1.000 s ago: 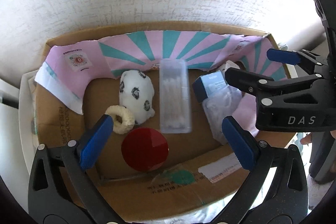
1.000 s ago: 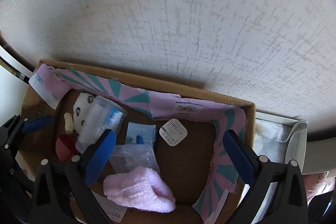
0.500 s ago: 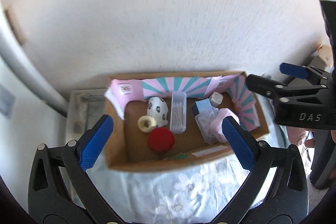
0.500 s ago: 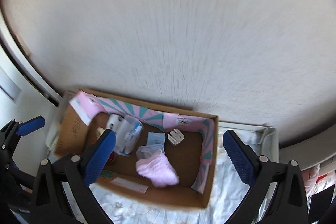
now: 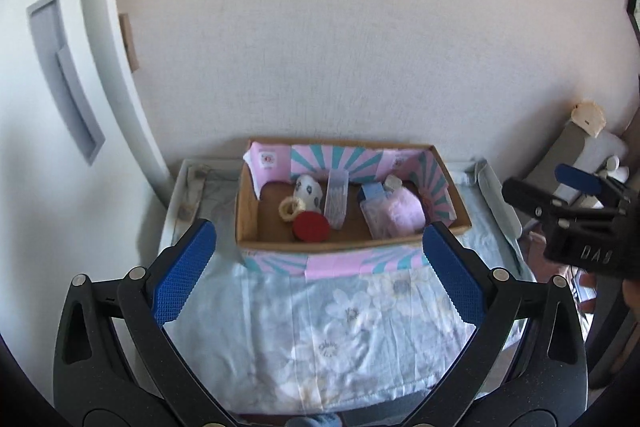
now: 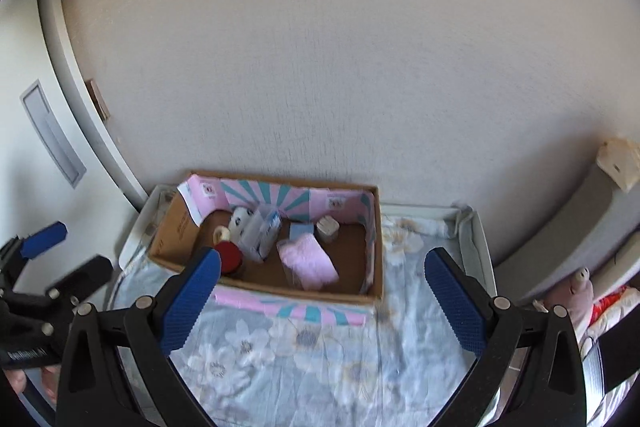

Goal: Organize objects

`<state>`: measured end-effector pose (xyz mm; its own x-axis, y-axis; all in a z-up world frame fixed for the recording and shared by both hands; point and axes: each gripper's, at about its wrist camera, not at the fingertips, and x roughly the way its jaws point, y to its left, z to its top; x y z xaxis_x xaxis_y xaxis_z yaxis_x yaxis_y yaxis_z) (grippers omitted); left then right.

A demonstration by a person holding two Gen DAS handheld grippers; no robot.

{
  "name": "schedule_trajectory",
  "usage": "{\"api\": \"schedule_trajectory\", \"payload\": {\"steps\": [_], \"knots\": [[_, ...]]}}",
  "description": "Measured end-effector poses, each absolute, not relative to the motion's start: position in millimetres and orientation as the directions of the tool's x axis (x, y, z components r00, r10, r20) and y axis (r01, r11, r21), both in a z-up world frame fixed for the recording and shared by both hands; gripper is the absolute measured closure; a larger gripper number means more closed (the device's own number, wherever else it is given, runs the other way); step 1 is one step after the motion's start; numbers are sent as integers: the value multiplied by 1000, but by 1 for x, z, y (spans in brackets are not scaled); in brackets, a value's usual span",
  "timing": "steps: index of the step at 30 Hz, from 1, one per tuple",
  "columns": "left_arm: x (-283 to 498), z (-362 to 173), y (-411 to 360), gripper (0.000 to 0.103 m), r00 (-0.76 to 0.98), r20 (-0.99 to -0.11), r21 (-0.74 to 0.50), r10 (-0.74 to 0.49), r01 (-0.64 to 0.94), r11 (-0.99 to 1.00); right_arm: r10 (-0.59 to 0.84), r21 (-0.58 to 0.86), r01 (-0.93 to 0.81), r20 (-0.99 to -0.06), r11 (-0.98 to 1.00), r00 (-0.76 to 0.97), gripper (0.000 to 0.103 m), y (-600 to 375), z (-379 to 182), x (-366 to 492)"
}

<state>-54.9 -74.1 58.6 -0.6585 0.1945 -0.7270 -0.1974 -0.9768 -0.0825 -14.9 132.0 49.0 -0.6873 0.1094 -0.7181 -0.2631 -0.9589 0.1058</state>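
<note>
Cardboard box (image 5: 352,243) sits at the bed's (image 5: 320,339) far edge against the wall, holding red lid (image 5: 311,226), pink cloth (image 5: 402,211), clear case (image 5: 336,198). Left gripper (image 5: 318,273) and right gripper (image 6: 320,301) both spread wide, empty, above the floral sheet.

a brown cardboard box (image 5: 248,223) lined with pink paper bearing teal sunburst stripes (image 5: 340,163) sits on a pale blue cloth printed with white flowers (image 5: 340,323). inside: a round red lid (image 5: 311,227), a fluffy pink cloth (image 5: 404,211), a white pouch with black spots (image 5: 308,189).
</note>
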Motion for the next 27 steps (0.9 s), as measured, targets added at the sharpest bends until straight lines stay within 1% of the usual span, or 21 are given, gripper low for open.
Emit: {"api": "schedule_trajectory", "payload": {"steps": [3,9,27], "knots": [[-44,49,-73,0,-645,-743,-67,181,-197,-978,110,117,-277,-723,-954,-682,1,130,41,0],[-32,30,-79,0,-616,-766,-93,182,-174,-980,112,118,-294,-743,-948,-660,1,130,32,14],[-25,38,-76,0,-648,-741,-73,173,-179,-981,108,133,-295,-730,-946,-675,1,130,38,12]]}}
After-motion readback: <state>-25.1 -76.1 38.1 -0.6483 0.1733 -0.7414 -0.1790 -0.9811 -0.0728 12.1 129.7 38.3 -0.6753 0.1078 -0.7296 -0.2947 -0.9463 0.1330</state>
